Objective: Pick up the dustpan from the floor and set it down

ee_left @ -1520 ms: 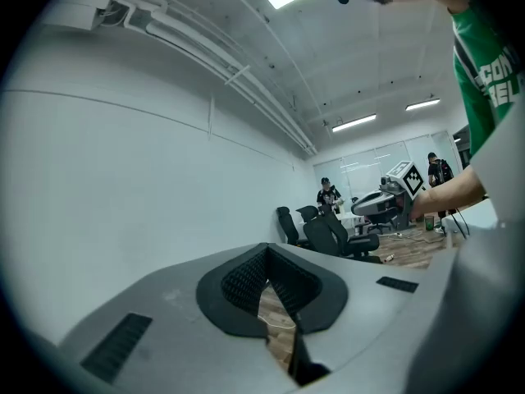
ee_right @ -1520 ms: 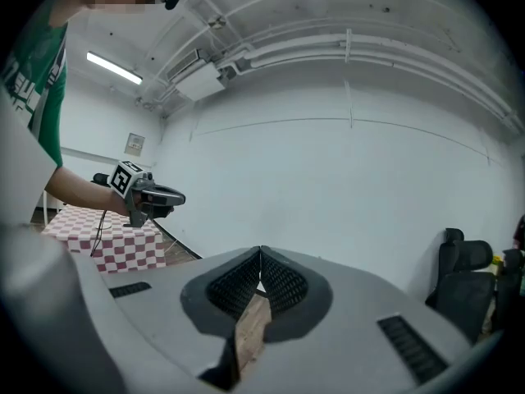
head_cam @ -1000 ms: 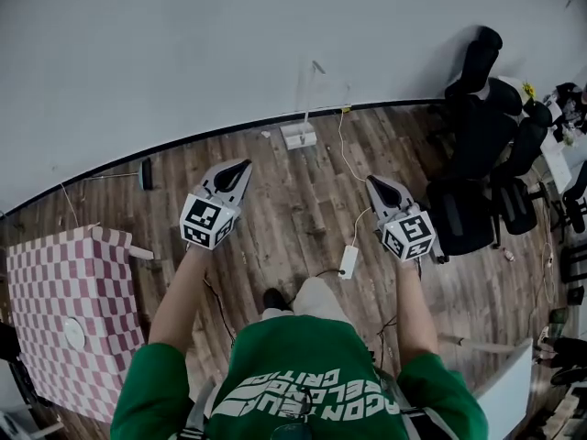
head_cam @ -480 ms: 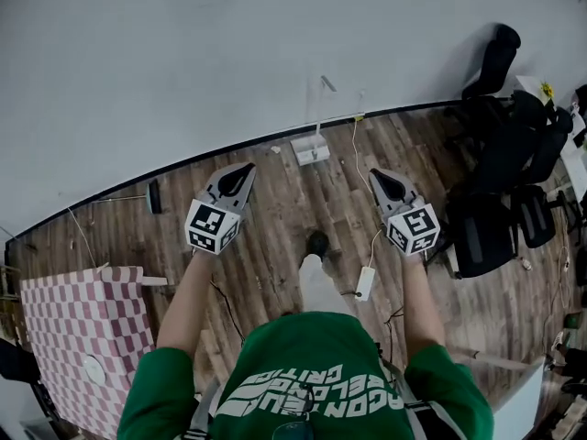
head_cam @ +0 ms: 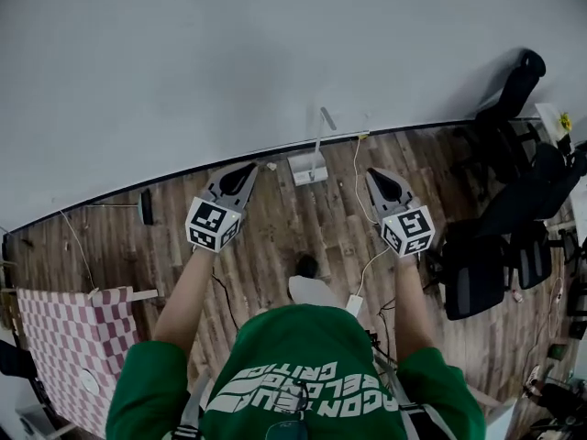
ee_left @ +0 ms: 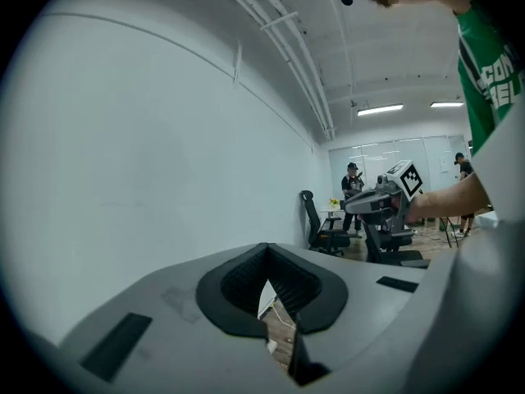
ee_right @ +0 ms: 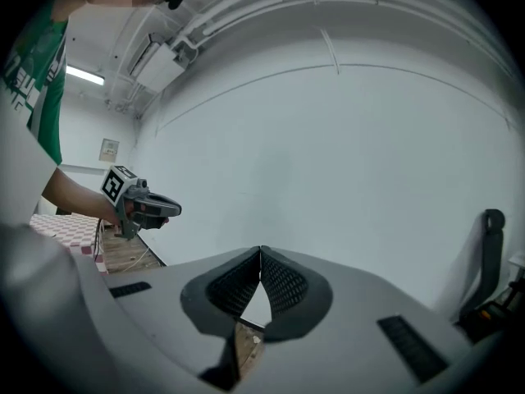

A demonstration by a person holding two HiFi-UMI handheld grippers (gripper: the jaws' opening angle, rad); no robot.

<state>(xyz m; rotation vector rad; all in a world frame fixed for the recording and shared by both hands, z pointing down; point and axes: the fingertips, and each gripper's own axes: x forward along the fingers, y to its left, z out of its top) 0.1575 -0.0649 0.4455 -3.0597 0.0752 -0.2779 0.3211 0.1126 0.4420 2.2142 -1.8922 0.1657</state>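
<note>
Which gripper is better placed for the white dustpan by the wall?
Left, marginally: dustpan sits between both shut grippers, but a white cable lies between it and the right gripper; left gripper looks unobstructed.

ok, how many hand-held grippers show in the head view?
2. The left grey hand-held gripper is at centre-left over the brown wooden floor; the right grey hand-held gripper is at centre-right. Both point toward the white wall. None seems hidden.

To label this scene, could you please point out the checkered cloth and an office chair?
Checkered cloth point(head_cam: 69, 337), head view, on its top surface.
Office chair point(head_cam: 472, 282), head view, on its dark middle.
</note>
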